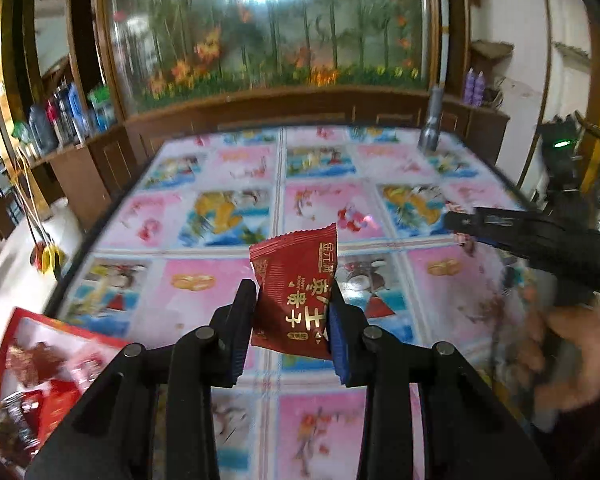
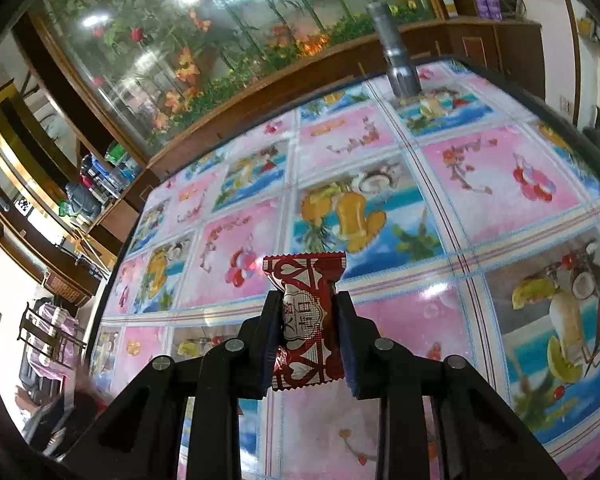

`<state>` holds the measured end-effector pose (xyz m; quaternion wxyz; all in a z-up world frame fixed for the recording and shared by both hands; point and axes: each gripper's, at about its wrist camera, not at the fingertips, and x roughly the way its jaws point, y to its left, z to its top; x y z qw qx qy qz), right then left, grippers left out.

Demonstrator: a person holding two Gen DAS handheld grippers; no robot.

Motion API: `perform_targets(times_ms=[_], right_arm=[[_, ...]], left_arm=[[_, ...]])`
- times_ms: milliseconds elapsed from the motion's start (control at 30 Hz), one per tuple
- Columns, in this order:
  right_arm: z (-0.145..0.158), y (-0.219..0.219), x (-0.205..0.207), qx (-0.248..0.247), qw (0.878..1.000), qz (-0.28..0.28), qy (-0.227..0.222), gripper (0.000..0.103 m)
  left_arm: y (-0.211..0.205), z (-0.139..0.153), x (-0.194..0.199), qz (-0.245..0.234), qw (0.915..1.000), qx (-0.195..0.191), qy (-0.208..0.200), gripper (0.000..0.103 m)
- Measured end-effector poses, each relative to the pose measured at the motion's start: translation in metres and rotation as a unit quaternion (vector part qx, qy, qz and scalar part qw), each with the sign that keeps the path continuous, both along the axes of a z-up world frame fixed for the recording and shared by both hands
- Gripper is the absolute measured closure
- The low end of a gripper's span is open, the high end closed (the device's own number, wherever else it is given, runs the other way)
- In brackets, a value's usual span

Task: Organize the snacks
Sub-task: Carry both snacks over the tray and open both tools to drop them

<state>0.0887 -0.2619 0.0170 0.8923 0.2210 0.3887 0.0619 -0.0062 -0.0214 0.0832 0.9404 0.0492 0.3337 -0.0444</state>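
Holding one snack in each claw right now, both lifted clear of the tabletop (image 1: 204, 276), which is a big slab under glossy plastic printed with pink and blue squares of fruit and cocktails.

The left claw (image 1: 292, 312) is pinching a dark red foil sachet with gold lettering (image 1: 296, 292) by its lower half, so the crimped zigzag top sticks up free. It's gripped flat-side to the pads, which makes sense for a thin, slippery packet like that. The wrapper looks crinkly and a bit puffed.

The right claw (image 2: 307, 334) is pressed tight on a red-and-white patterned candy wrapper (image 2: 306, 320) across its narrow middle, with the serrated ends flaring out above and below the fingers. That one looks like a small pillow pack, shiny film, firmer in the centre.

From the left camera you can also see the right claw hovering off to the side in a hand (image 1: 556, 344), though it's smeared with blur.

Down at the lower left sits a red-edged open box with assorted red and dark wrapped snacks (image 1: 36, 368) in it, probably where these two belong or came from; I can't tell which. A grey metal flashlight standing on end (image 2: 396, 60) is at the far edge, well apart.
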Motion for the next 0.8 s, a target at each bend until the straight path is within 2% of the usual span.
perform_targets(times_ms=[133, 233, 300, 500, 800], right_arm=[[0.011, 0.008, -0.009, 0.000, 0.999, 0.015, -0.040, 0.075], [0.017, 0.015, -0.024, 0.053, 0.996, 0.044, -0.065, 0.076], [0.024, 0.024, -0.039, 0.063, 0.993, 0.053, -0.083, 0.076], [0.049, 0.064, -0.107, 0.095, 0.979, 0.110, -0.145, 0.076], [0.072, 0.138, -0.155, 0.070, 0.967, 0.188, -0.161, 0.076]], left_arm=[[0.024, 0.027, -0.046, 0.003, 0.9993, -0.009, -0.035, 0.072], [0.039, 0.037, -0.077, 0.008, 0.9981, 0.003, -0.060, 0.072], [0.048, 0.040, -0.093, 0.010, 0.9976, 0.009, -0.069, 0.072], [0.075, 0.042, -0.113, 0.027, 0.9957, 0.008, -0.088, 0.072], [0.126, 0.037, -0.130, 0.077, 0.9915, 0.004, -0.105, 0.071]])
